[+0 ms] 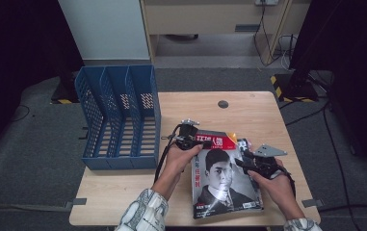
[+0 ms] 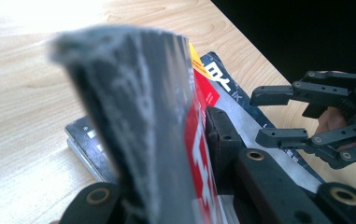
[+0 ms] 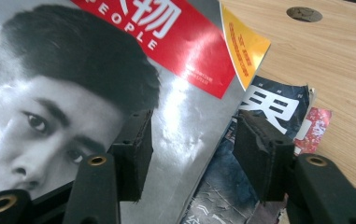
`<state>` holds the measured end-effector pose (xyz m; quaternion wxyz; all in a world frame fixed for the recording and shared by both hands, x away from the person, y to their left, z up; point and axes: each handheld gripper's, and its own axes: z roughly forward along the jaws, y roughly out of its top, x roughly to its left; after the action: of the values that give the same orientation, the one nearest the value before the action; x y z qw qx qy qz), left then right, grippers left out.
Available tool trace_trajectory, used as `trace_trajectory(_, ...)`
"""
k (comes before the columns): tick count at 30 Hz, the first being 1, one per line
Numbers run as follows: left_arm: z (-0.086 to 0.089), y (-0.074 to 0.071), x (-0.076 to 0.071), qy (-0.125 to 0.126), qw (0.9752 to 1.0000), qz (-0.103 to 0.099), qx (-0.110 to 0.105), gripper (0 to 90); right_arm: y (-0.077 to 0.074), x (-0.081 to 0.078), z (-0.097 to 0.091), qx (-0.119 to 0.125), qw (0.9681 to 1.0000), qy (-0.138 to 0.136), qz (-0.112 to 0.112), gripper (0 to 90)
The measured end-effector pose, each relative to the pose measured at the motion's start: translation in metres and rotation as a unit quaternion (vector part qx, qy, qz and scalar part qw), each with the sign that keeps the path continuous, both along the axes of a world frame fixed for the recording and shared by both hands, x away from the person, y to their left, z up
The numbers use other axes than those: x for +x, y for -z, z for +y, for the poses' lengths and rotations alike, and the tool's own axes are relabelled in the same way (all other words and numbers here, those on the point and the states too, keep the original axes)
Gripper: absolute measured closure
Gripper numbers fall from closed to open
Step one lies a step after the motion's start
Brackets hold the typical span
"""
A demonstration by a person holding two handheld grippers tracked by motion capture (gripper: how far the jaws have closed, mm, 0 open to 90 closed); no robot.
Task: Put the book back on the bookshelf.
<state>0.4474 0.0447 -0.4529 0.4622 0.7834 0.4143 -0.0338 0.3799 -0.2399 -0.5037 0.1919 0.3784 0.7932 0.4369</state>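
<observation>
Room: dark grey carpet, pale cabinet and cables behind the table.
Table (image 1: 123, 192): light wood; round grommet (image 1: 223, 104) near the far edge.
File rack (image 1: 118, 115): blue, 3 slots, standing on the table's left side, reaching toward the far left corner.
Magazine (image 1: 222, 178): cover with a black-and-white portrait and a red title band; on the right half of the table, its lower edge close to the near edge. Far left corner lifted off the pile.
Pile (image 3: 269, 109): other magazines under it, their corners showing past its far right edge.
Left gripper (image 1: 193, 139): jaws closed tight on the magazine's far left corner; in the left gripper view the cover stands on edge between the pads.
Right gripper (image 1: 248, 161): at the magazine's right edge. In the right gripper view 1 jaw lies over the cover, the other over the pile beside it; jaws as closed as they get, on the cover's right edge.
Hands: patterned sleeves come in from the near edge.
</observation>
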Motion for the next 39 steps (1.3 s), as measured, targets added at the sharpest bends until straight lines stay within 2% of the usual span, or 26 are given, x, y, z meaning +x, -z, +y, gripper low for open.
trace_trajectory(5, 0.000, -0.003, -0.001, 0.003, 1.0000, -0.008, 0.005, 83.2, 0.000, 0.000, 0.000, 0.000, 1.0000, 0.002, 0.003, 49.0)
trace_trajectory(9, 0.002, -0.007, -0.001, 0.000, 0.9999, -0.010, 0.002, 83.5, -0.001, 0.001, -0.004, 0.009, 0.9999, 0.014, -0.001, 48.4)
trace_trajectory(14, 0.008, -0.018, -0.002, -0.004, 0.9999, -0.015, 0.001, 84.4, -0.002, 0.004, -0.019, 0.021, 0.9985, 0.052, -0.002, 48.1)
trace_trajectory(15, 0.008, -0.018, -0.002, -0.004, 0.9999, -0.015, 0.001, 84.6, -0.002, 0.004, -0.019, 0.021, 0.9985, 0.052, -0.002, 48.1)
trace_trajectory(16, 0.010, -0.023, -0.003, -0.005, 0.9998, -0.020, 0.002, 84.9, -0.001, 0.005, -0.024, 0.022, 0.9975, 0.067, 0.000, 47.8)
trace_trajectory(17, 0.010, -0.023, -0.003, -0.005, 0.9998, -0.020, 0.002, 85.1, -0.001, 0.005, -0.024, 0.022, 0.9975, 0.067, 0.000, 47.8)
trace_trajectory(18, 0.011, -0.028, -0.003, -0.006, 0.9997, -0.025, 0.002, 85.2, 0.000, 0.005, -0.028, 0.020, 0.9965, 0.081, 0.003, 47.3)
trace_trajectory(19, 0.011, -0.028, -0.003, -0.006, 0.9997, -0.025, 0.002, 85.4, 0.000, 0.005, -0.028, 0.020, 0.9965, 0.081, 0.003, 47.3)
trace_trajectory(20, 0.012, -0.032, -0.004, -0.006, 0.9995, -0.030, 0.002, 85.6, 0.001, 0.005, -0.033, 0.016, 0.9951, 0.098, 0.006, 46.9)
trace_trajectory(22, 0.013, -0.035, -0.004, -0.007, 0.9994, -0.033, 0.004, 85.8, 0.003, 0.005, -0.037, 0.017, 0.9938, 0.109, 0.012, 46.7)
trace_trajectory(27, 0.014, -0.041, -0.004, -0.006, 0.9994, -0.033, 0.005, 86.2, 0.004, 0.007, -0.044, 0.018, 0.9915, 0.127, 0.019, 45.5)
trace_trajectory(36, 0.017, -0.058, -0.006, -0.003, 0.9988, -0.049, 0.005, 86.4, 0.009, 0.009, -0.054, 0.007, 0.9870, 0.157, 0.031, 44.3)
trace_trajectory(39, 0.018, -0.062, -0.006, -0.002, 0.9986, -0.053, 0.003, 86.5, 0.009, 0.009, -0.055, 0.007, 0.9866, 0.160, 0.032, 44.0)
